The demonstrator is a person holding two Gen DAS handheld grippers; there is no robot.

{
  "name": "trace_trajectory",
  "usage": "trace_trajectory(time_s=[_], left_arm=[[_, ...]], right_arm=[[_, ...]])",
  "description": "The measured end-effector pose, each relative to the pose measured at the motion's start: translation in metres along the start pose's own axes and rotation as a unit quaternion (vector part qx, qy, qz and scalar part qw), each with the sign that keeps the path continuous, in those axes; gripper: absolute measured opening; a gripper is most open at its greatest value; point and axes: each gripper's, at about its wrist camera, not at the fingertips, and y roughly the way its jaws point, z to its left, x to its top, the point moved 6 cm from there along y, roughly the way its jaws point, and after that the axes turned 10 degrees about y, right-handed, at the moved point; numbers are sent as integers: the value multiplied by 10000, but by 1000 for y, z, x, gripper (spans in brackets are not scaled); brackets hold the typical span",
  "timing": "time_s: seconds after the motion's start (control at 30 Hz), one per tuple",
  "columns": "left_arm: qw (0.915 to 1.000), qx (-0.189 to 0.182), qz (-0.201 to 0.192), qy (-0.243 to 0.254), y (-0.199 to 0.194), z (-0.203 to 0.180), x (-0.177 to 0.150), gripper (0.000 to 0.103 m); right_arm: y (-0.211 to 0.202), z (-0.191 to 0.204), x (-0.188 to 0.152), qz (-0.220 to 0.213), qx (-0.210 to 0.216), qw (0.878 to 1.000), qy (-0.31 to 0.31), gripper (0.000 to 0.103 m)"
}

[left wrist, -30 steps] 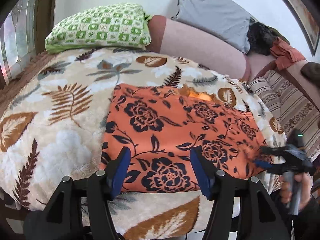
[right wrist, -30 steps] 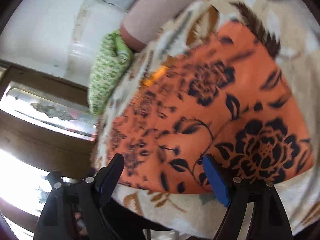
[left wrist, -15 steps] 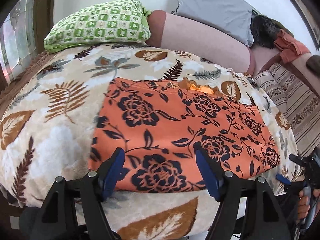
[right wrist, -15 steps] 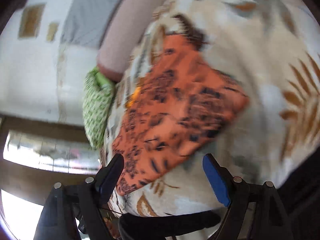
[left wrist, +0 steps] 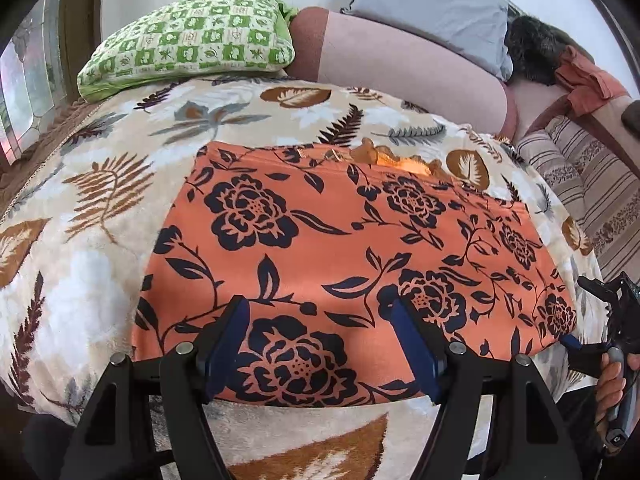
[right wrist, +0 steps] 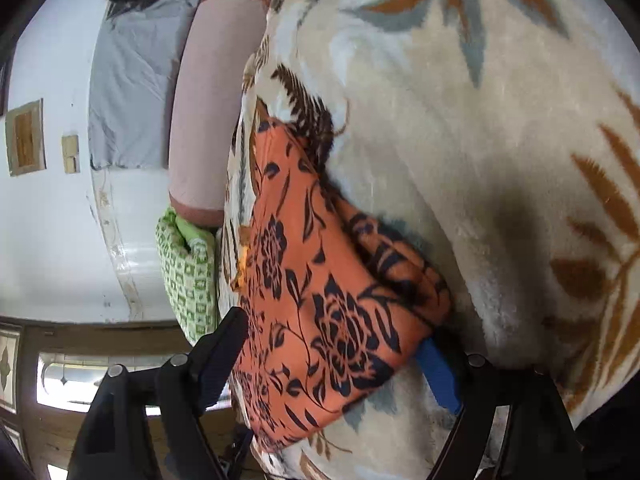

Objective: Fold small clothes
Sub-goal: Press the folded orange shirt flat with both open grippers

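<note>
Left gripper (left wrist: 320,344) low centre, jaws just widened, spread over near hem of orange floral cloth (left wrist: 340,248), gripping nothing. Right gripper (right wrist: 336,360) spread astride cloth corner. Cloth flat on leaf-print blanket (left wrist: 100,240). Beyond, upper left: green pillow (left wrist: 192,40); upper right: grey pillow (left wrist: 432,12).

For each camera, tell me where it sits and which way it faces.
Left wrist: sits on the left claw, looking forward and down over the near edge of the orange floral garment lying flat on the leaf-print blanket; its own open fingers show, and the right hand at far right.
Right wrist: sits on the right claw, rolled sideways, looking along the garment's corner lying between its open fingers; only its own fingers show.
Shared: the garment, blanket, green checked pillow and grey pillow.
</note>
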Motion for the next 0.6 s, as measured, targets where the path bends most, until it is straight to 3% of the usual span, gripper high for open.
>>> trace_trajectory(time_s=[0.23, 0.6], left_arm=[[9997, -23, -236, -14, 0, 1, 17, 74], [9994, 115, -93, 299, 37, -24, 44, 74]], right_arm=[[11, 9, -2, -221, -334, 9991, -121, 83], [15, 36, -5, -259, -693, 9951, -653, 82]])
